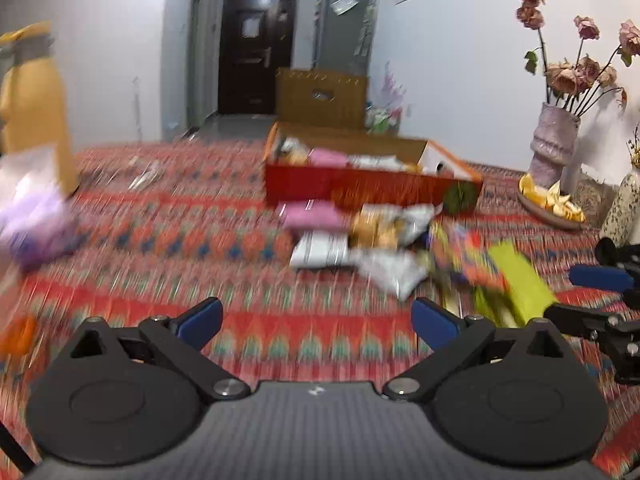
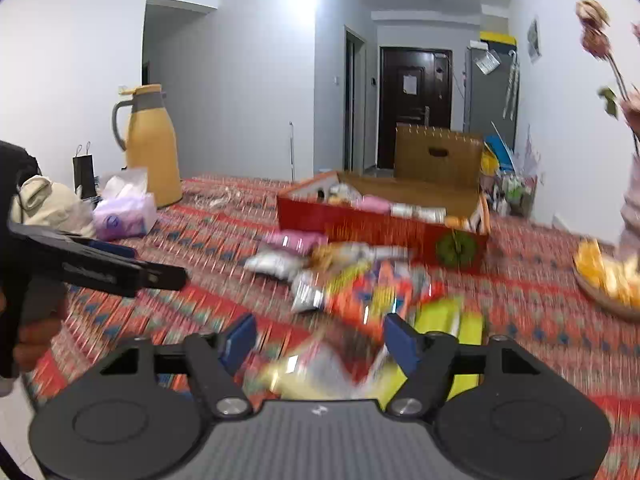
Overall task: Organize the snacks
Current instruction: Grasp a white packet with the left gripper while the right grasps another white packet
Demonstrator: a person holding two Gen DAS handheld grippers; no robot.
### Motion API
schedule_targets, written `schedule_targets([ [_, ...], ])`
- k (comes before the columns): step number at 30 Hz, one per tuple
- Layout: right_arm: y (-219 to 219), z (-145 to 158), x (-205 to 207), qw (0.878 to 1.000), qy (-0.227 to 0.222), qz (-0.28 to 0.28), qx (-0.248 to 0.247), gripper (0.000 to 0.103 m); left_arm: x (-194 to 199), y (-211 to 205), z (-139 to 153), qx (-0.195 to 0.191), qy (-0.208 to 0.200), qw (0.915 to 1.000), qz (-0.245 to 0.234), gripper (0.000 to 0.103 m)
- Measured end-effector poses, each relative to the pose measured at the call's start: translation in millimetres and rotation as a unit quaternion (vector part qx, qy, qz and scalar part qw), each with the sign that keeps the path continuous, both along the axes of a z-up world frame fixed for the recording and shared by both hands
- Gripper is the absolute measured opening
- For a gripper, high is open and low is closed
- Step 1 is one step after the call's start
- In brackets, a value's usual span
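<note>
Loose snack packets lie in a blurred pile on the red patterned cloth (image 1: pixel 240 240), in front of an open red box (image 1: pixel 372 188) that holds more snacks. The pile includes a pink packet (image 1: pixel 314 216), an orange packet (image 2: pixel 368 292) and a yellow-green packet (image 1: pixel 520 288). My right gripper (image 2: pixel 320 340) stands half open over the near end of the pile. A smeared yellow and clear packet (image 2: pixel 320 368) lies between its fingers, and the pads do not visibly press on it. To the left of the pile, my left gripper (image 1: pixel 316 322) is open and empty over bare cloth.
A yellow thermos jug (image 2: pixel 152 148) and a purple tissue pack (image 2: pixel 124 212) stand at the far left. At the right are a vase of dried roses (image 1: pixel 554 152), a speckled vase (image 1: pixel 624 208) and a plate of orange pieces (image 1: pixel 548 200). A brown cardboard box (image 2: pixel 438 152) stands behind the table.
</note>
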State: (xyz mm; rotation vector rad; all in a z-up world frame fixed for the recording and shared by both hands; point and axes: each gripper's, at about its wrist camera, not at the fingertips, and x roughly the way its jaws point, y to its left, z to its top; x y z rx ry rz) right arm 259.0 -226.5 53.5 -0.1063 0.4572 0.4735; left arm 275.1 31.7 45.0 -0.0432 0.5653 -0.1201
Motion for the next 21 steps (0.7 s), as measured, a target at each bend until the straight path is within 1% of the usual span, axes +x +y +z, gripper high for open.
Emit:
schedule_targets([
  [1, 3.2, 5.5, 14.0, 1.0, -0.002, 0.003, -0.001, 0.061, 18.8, -2.2, 0.8, 0.001, -0.004, 0.9999, -0.016, 0.095],
  [2, 7.4, 9.5, 29.4, 1.0, -0.001, 0.009, -0.003, 0.061, 36.7, -4.5, -0.7, 0.003, 0.004, 0.9997, -0.025, 0.091],
  [4, 18.5, 11.9, 59.7, 1.0, 0.009, 0.023, -0.012, 0.058, 76.5, -9.7, -10.6, 0.008, 0.034, 0.9989, -0.031, 0.079],
  [5, 25.7, 10.4, 75.5, 0.999, 0.016, 0.033, -0.018, 0.056, 92.9, -11.7, -16.7, 0.013, 0.048, 0.9985, -0.025, 0.076],
  [6, 31.8, 7.4, 89.6, 0.999, 0.024, 0.042, -0.024, 0.054, 106.0, -13.1, -22.9, 0.017, 0.056, 0.9979, -0.027, 0.074],
  [8, 44.2, -2.7, 116.8, 0.996, 0.045, 0.063, -0.039, 0.053, 130.8, -15.1, -36.6, 0.017, 0.073, 0.9966, -0.034, 0.074],
  [9, 51.1, -8.3, 129.1, 0.995, 0.053, 0.069, -0.051, 0.049, 141.7, -14.6, -41.9, 0.016, 0.082, 0.9958, -0.036, 0.07],
  [10, 57.3, -14.3, 137.6, 0.993, 0.058, 0.073, -0.066, 0.047, 150.7, -12.7, -46.8, 0.013, 0.09, 0.9952, -0.037, 0.069],
  [11, 63.5, -20.6, 147.2, 0.991, 0.067, 0.077, -0.084, 0.047, 157.0, -9.0, -50.9, 0.002, 0.092, 0.995, -0.038, 0.07],
  [12, 67.5, -25.9, 153.2, 0.989, 0.075, 0.083, -0.092, 0.047, 161.2, -5.7, -52.9, -0.006, 0.089, 0.9953, -0.036, 0.069],
  [13, 71.1, -30.3, 158.2, 0.987, 0.084, 0.093, -0.097, 0.045, 162.3, -4.8, -53.3, -0.009, 0.083, 0.9958, -0.038, 0.067],
  [14, 74.9, -34.6, 162.6, 0.985, 0.093, 0.102, -0.103, 0.045, 163.4, -4.4, -54.1, -0.012, 0.08, 0.9957, -0.045, 0.067],
  [16, 81.4, -40.8, 167.5, 0.981, 0.11, 0.119, -0.105, 0.047, 163.7, -4.7, -56.0, -0.018, 0.065, 0.9964, -0.051, 0.049],
  [17, 84.9, -43.8, 169.5, 0.98, 0.118, 0.122, -0.105, 0.048, 162.9, -6.0, -56.8, -0.011, 0.059, 0.9967, -0.054, 0.049],
  [18, 88.1, -46.5, 170.6, 0.98, 0.12, 0.116, -0.11, 0.049, 161.9, -8.3, -56.3, -0.005, 0.057, 0.9969, -0.055, 0.045],
  [19, 91.9, -50.0, 172.1, 0.979, 0.123, 0.105, -0.12, 0.049, 159.2, -8.1, -55.5, -0.004, 0.059, 0.9967, -0.056, 0.044],
  [20, 95.1, -53.0, 173.1, 0.979, 0.124, 0.097, -0.128, 0.051, 156.3, -6.8, -53.7, -0.008, 0.065, 0.9962, -0.057, 0.043],
  [21, 96.0, -54.3, 174.5, 0.98, 0.123, 0.094, -0.124, 0.053, 152.2, -4.9, -51.4, -0.015, 0.073, 0.9956, -0.056, 0.043],
])
